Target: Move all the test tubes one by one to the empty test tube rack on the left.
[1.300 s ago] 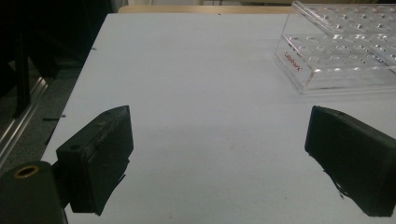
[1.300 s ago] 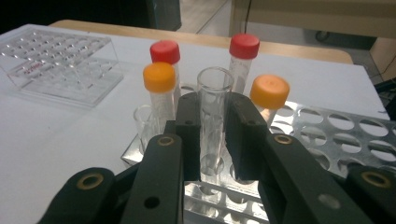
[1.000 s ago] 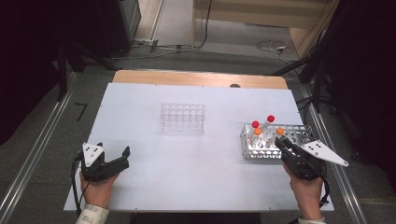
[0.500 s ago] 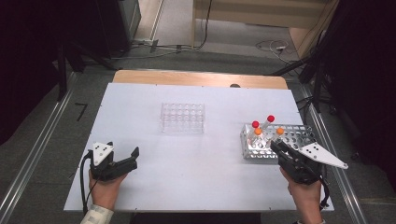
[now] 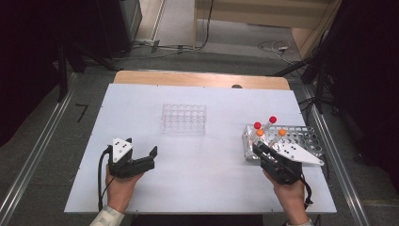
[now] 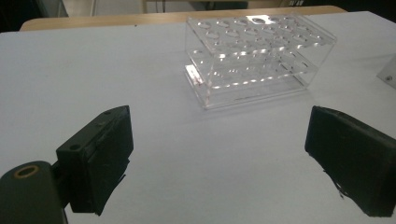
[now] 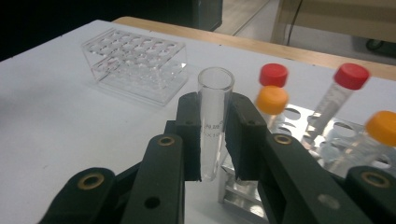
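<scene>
An uncapped glass tube (image 7: 214,122) is clamped upright in the right gripper (image 7: 215,135) beside the metal rack (image 5: 301,139); the left gripper (image 6: 219,154) is held low, jaws wide.

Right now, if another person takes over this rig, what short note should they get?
Right gripper: shut on an uncapped glass tube, held upright at the near end of the metal rack.
Left gripper: open, holding nothing, facing the clear plastic rack.
Metal rack: four capped tubes, two red, two orange.
Done: one tube gripped.
Left, probably: carry it to the clear rack, whose holes look empty; then perhaps the capped ones.
</scene>
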`<state>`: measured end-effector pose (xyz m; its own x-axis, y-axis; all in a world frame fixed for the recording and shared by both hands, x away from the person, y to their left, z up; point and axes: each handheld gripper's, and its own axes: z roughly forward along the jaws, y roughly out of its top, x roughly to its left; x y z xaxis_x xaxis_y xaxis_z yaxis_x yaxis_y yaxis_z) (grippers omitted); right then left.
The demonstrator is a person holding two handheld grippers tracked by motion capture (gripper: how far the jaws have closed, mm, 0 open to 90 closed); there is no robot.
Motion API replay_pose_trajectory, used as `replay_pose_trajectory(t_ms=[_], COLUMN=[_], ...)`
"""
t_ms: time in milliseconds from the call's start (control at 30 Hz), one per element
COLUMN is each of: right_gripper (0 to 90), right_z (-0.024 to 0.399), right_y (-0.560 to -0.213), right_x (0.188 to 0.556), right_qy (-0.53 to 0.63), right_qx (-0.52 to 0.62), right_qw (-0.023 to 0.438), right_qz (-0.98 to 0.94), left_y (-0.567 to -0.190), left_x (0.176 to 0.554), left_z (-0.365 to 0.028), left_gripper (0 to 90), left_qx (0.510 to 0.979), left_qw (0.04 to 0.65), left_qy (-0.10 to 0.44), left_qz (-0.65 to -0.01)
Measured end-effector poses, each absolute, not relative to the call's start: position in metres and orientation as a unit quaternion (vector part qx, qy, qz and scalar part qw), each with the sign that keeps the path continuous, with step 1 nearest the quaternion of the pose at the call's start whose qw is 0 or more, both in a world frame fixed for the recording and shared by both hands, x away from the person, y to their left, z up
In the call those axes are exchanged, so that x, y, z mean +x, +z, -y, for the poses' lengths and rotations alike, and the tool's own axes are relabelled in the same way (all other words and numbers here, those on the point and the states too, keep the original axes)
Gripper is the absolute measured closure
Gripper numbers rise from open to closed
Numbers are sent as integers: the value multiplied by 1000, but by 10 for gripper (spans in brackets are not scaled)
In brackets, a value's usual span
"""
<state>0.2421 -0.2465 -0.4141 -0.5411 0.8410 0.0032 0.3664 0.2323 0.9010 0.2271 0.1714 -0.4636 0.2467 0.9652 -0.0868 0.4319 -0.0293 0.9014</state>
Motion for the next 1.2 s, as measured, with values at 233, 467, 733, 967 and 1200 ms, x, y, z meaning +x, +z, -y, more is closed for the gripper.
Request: replay_pose_trajectory(t_ms=[233, 467, 733, 967, 1200], right_gripper=[734, 734, 734, 734, 734], right_z=[224, 189, 161, 142, 125], right_y=[-420, -431, -440, -448, -451], right_x=[251, 261, 272, 279, 282], right_qy=[462, 458, 457, 455, 456], right_qx=[389, 368, 364, 359, 355], right_qw=[247, 236, 222, 217, 210], right_qz=[-758, -774, -780, -785, -788], left_y=[-456, -448, -438, -429, -424], left_x=[237, 245, 254, 262, 270], left_z=[-157, -133, -102, -75, -58], left_gripper=[82, 124, 149, 187, 338], left_qx=[654, 662, 686, 700, 712], left_qw=[455, 475, 485, 496, 507], left_qy=[294, 266, 238, 225, 204], left_qz=[-528, -515, -488, -462, -441])
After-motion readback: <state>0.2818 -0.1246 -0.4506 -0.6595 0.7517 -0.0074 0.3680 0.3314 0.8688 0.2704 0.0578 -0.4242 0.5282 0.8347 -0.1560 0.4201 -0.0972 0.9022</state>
